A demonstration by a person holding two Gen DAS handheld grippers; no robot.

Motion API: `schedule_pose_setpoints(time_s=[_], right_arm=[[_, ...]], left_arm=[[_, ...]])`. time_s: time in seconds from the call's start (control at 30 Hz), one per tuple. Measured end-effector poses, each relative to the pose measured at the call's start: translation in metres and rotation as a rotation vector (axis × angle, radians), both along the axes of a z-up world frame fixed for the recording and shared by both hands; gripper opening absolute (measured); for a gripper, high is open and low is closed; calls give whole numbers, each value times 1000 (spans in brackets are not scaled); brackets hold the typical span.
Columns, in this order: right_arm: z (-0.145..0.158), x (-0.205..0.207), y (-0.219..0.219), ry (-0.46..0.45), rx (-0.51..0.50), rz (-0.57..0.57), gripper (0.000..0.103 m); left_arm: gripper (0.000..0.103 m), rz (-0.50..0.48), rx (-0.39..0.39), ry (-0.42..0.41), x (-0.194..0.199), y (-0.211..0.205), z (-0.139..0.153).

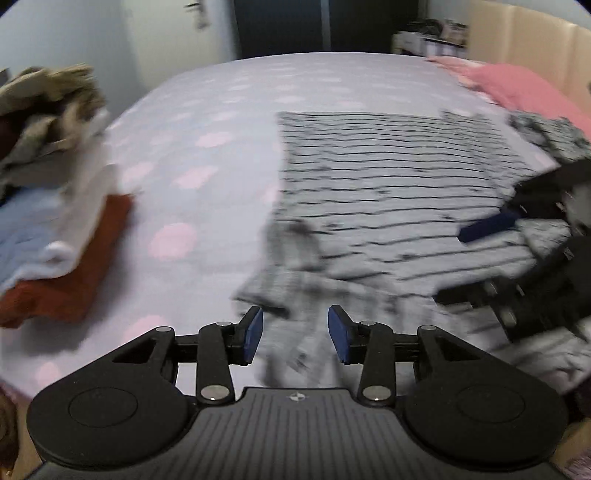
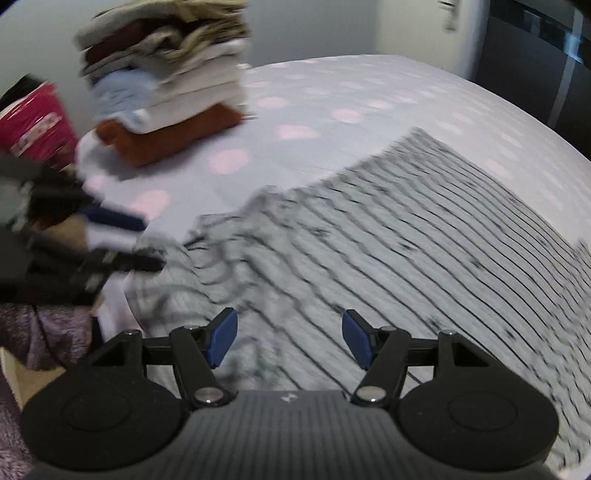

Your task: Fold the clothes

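Observation:
A grey garment with thin black stripes point(image 1: 388, 177) lies spread on the bed, flat at the far side and rumpled at the near edge point(image 2: 236, 251). My left gripper point(image 1: 295, 332) hovers over that rumpled edge, its blue pads partly apart, with cloth below but none pinched. It also shows at the left of the right wrist view as the left gripper point(image 2: 133, 240). My right gripper point(image 2: 290, 338) stands open above the striped cloth, empty. The left wrist view catches the right gripper point(image 1: 476, 258) at the garment's right side. Both views are blurred by motion.
A tall stack of folded clothes point(image 1: 55, 206) point(image 2: 166, 92) sits on the pale sheet with pink dots point(image 1: 207, 147) left of the garment. A pink pillow point(image 1: 517, 88) and beige headboard point(image 1: 517, 33) are far right. A red bag point(image 2: 33, 118) stands beside the bed.

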State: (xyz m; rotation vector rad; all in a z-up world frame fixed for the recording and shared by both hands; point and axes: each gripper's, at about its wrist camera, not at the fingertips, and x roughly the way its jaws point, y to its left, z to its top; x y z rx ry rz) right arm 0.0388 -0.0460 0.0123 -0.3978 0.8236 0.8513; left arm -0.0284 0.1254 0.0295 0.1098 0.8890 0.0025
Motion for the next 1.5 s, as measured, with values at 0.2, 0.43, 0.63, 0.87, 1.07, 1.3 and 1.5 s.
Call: schedule_pose_setpoints(time_s=[0.2,0.43,0.63,0.87,1.07,1.3,1.5], right_arm=[[-13,-15,45,76,10,146,66],[-44,-30,81,111,-40,241,65],[-55,-21,87,143,-89,182,9],[-15,-24,47,86,-35,131,8],[19,-3,-36,21,49,-136,8],[32,12,-126,-32,82,-447,8],[2,31,-161,-3,-5,-607,13]], left_arm=[[37,112,-38,-3,7,30,-4],[37,141,-39,3,5,40,-5],[37,141,-32,4,3,41,-3],[37,133,-24,9,9,42,-7],[37,111,-6,44,20,35,-21],[38,42,37,84,29,22,-42],[38,-24,21,103,36,11,-54]])
